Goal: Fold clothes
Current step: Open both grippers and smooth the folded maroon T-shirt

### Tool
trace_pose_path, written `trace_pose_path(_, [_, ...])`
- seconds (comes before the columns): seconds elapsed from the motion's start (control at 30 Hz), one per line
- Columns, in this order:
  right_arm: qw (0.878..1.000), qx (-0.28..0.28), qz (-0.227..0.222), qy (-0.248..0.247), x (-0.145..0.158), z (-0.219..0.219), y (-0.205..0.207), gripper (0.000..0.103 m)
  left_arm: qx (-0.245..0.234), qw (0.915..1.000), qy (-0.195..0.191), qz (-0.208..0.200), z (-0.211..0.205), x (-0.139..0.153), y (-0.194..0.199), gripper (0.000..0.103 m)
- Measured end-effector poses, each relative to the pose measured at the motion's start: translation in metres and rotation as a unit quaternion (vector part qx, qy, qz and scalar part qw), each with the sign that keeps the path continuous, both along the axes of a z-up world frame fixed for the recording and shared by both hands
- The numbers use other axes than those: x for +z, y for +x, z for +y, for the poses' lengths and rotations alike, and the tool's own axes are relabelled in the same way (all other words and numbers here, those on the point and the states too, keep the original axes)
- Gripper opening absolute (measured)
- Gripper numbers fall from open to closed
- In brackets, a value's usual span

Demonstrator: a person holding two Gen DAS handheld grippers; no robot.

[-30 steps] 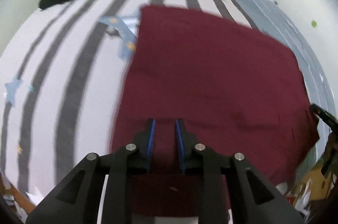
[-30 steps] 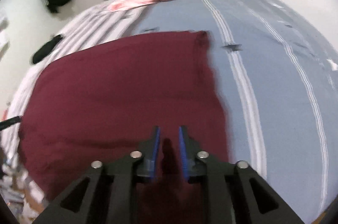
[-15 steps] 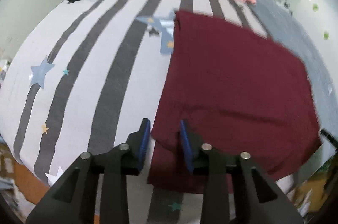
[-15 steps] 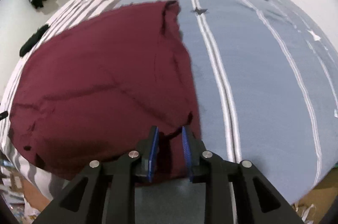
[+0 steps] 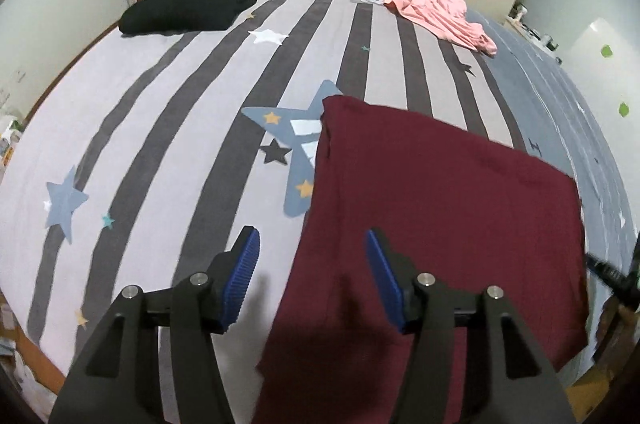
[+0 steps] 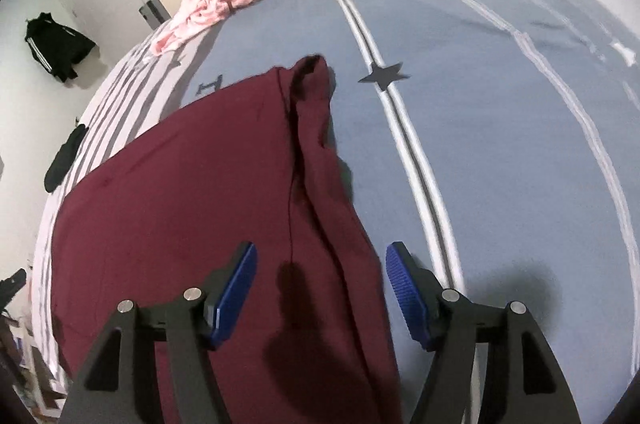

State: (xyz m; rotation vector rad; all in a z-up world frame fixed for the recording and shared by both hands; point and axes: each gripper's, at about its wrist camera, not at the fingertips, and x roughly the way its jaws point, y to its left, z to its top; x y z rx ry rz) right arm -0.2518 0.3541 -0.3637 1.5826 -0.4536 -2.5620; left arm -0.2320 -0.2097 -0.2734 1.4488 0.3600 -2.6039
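Both the left gripper (image 5: 312, 266) and right gripper (image 6: 320, 280) are hanging open, jaws just widening, over the maroon garment (image 5: 440, 216); re-grasping its near corners evenly should keep the next fold square.

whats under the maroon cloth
The maroon cloth lies flat on the bed cover, over the seam where grey stripes meet plain blue. It covers part of a blue star print. Whatever else lies beneath is hidden.
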Motion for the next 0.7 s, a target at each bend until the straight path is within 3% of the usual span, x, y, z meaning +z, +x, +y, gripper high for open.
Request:
trace_pose_path(0.2, [0.998,0.049,-0.02,0.016,-0.014,-0.018,-0.006,0.063,0.009,0.9999,-0.005,-0.004,0.001,-0.002,-0.014,0.053])
trace_pose_path(0.43, [0.999,0.014,-0.022,0.037,-0.021,-0.009,-0.022,0.061,0.009,0.9998,0.01,-0.014,-0.017,-0.023,-0.013,0.053])
trace_pose_path(0.47, [0.998,0.018,-0.024,0.046,-0.022,-0.013,-0.023,0.055,0.008,0.9997,0.014,-0.016,-0.021,-0.027,-0.013,0.053])
trace_pose_path(0.5, [0.998,0.028,-0.027,0.045,-0.022,-0.019,-0.023,0.041,0.008,0.9996,0.022,-0.016,-0.025,-0.032,-0.012,0.053])
trace_pose_path(0.53, [0.998,0.032,-0.028,0.043,-0.021,-0.022,-0.022,0.035,0.009,0.9994,0.03,-0.017,-0.03,-0.036,-0.012,0.053])
trace_pose_path(0.57, [0.998,0.031,-0.029,0.044,-0.019,-0.026,-0.021,0.018,0.007,0.9992,0.036,-0.016,-0.035,-0.038,-0.011,0.053])
trace_pose_path(0.6, [0.998,0.03,-0.03,0.047,-0.017,-0.031,-0.02,0.01,0.005,0.999,0.043,-0.014,-0.039,-0.039,-0.011,0.053])
trace_pose_path(0.7, [0.998,0.017,-0.021,0.052,0.003,-0.05,-0.014,0.006,-0.008,0.9982,0.058,-0.014,-0.057,-0.038,-0.01,0.053])
